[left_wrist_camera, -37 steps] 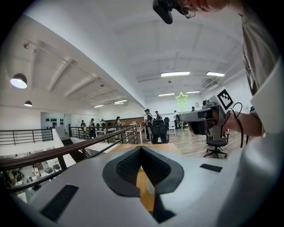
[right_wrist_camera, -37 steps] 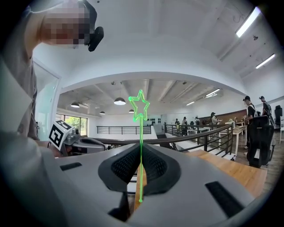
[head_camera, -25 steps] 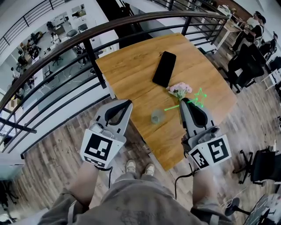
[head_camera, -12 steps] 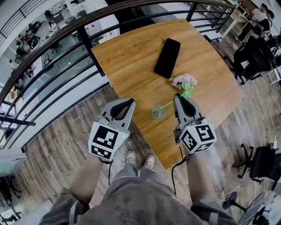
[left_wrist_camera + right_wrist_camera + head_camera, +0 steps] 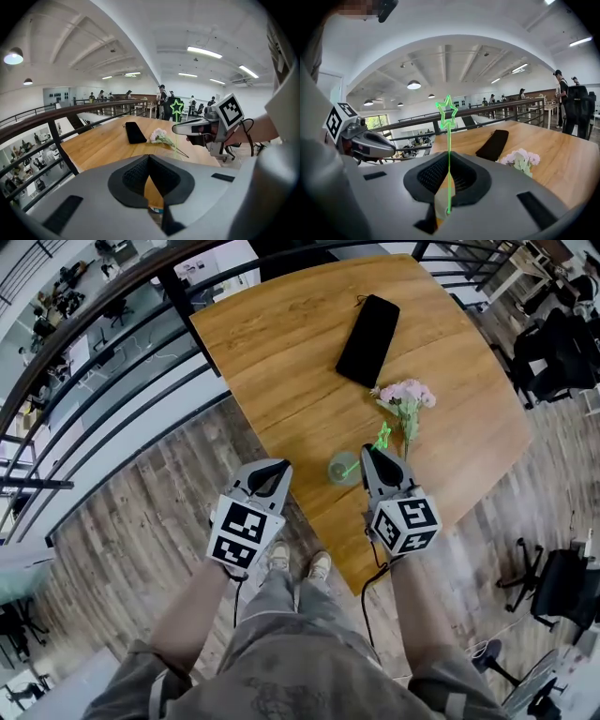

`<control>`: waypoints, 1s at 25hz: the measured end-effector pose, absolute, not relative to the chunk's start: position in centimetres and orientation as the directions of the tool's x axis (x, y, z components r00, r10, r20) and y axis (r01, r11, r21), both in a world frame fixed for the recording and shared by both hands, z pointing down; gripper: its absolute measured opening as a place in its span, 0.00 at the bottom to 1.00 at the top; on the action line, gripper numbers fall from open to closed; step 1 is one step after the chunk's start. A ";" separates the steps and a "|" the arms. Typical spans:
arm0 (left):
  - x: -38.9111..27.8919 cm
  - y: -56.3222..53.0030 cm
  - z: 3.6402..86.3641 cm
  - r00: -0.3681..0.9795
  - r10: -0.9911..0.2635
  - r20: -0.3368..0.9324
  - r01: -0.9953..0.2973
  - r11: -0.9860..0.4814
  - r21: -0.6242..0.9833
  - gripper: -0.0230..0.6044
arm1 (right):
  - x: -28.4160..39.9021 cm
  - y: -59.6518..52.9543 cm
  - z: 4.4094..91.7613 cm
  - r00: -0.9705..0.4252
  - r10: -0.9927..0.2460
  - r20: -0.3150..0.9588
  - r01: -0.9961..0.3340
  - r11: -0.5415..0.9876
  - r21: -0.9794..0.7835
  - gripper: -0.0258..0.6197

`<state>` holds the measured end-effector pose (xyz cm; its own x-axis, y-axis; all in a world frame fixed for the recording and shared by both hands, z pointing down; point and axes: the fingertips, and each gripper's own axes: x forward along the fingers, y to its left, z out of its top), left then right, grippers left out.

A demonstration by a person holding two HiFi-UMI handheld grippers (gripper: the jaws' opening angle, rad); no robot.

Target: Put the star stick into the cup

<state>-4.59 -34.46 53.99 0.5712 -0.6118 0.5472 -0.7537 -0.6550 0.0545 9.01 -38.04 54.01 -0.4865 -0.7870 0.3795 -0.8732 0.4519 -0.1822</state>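
Head view: the right gripper (image 5: 368, 452) has its fingers closed on the star stick (image 5: 381, 438), pinching the shaft partway along. The star end pokes out past the fingers toward the flowers (image 5: 406, 396). The plain end slants back and to the left, toward the cup (image 5: 342, 468). The cup stands on the bench (image 5: 272, 362) just beside my right fingertips, on their left, between the two grippers. From here the stick's plain end overlaps the cup's rim, but I cannot tell whether it is inside or only above it. Apart from that, the cup looks empty. The left gripper (image 5: 273, 466) sits at the bench's edge, farther from the cup than the right one. The phone (image 5: 367, 327) lies well apart, at the far side.

Left gripper view: my left fingers meet at their tips with nothing between them. Across the bench the right gripper carries the stick nearly upright, with the star above its fingers and the thin shaft hanging below them. I can't make out the cup clearly here.

Right gripper view: the shaft runs straight up between the closed pads, star on top and plain end down. A pale rounded shape sits under that end; it is probably the cup, but I can't be sure.

I judge this to be the right hand's job: centre the plain end over the cup's mouth, then lower it.
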 end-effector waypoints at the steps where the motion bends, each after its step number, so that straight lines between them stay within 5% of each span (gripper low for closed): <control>1: -4.5 -34.3 54.6 0.570 -0.605 0.556 -0.754 -0.654 0.062 0.06 | 9.1 -38.0 54.8 -0.486 -0.779 0.396 -0.873 0.451 -0.184 0.10; 11: -5.3 -32.9 56.2 0.555 -0.588 0.588 -0.767 -0.636 0.088 0.06 | 8.3 -37.1 59.0 -0.497 -0.695 0.521 -0.859 0.478 -0.182 0.11; 14: -5.3 -32.6 55.9 0.548 -0.602 0.580 -0.774 -0.628 0.080 0.06 | 8.4 -36.6 58.9 -0.503 -0.681 0.532 -0.857 0.474 -0.203 0.38; 25: -5.0 -32.1 51.5 0.557 -0.658 0.507 -0.779 -0.626 0.044 0.06 | 10.8 -35.1 52.0 -0.472 -0.758 0.451 -0.878 0.450 -0.163 0.44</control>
